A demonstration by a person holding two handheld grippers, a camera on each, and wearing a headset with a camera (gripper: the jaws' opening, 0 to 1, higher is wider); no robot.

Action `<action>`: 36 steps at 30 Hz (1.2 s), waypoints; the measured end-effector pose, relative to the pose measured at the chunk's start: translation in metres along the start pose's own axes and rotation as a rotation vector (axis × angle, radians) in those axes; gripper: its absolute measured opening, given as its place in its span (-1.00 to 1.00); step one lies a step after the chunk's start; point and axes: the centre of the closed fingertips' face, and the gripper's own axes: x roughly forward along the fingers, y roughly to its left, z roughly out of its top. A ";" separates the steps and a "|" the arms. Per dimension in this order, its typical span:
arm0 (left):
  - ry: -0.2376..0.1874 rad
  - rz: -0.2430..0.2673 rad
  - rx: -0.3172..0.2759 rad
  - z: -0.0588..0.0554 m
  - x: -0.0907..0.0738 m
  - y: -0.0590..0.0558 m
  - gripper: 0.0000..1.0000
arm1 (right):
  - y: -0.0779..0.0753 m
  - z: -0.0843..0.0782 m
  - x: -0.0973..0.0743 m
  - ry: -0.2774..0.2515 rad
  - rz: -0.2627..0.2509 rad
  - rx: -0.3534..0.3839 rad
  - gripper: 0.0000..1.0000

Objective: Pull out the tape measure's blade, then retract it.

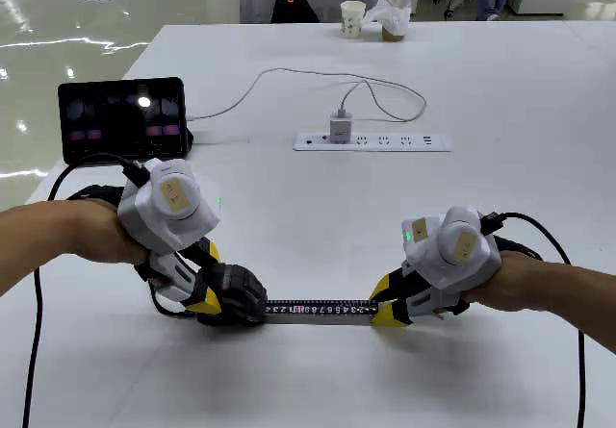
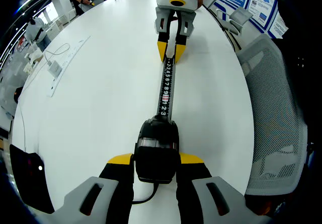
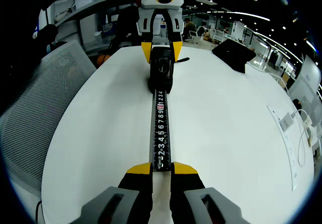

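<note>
The left tool is closed around the black case of the tape measure, which lies at the near left of the white surface. In the left gripper view, the case sits squarely between the two yellow-tipped jaws, touching both. The blade is drawn out to the right and runs flat along the surface. Its black face, printed with white numbers, is turned upward.

The right tool is at the near right, with its jaws narrowed onto the free end of the blade. In the right gripper view, the blade's end sits in the slim gap between the yellow tips. Whether the end hook is caught there cannot be told. The two tools face each other, with the drawn-out length of blade between them.

Farther back on the left, a dark tablet stands propped up. Near the middle lies a white power strip with a charger plugged into it. A paper cup stands at the far edge.
</note>
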 end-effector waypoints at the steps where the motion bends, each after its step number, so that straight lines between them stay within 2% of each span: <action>1: 0.000 0.000 0.000 0.000 0.000 0.000 -0.48 | 0.000 -0.001 -0.001 0.001 0.000 0.001 -0.83; 36: 0.001 -0.002 -0.003 -0.001 0.001 0.003 -0.48 | 0.001 -0.035 -0.030 0.038 -0.011 0.015 -0.83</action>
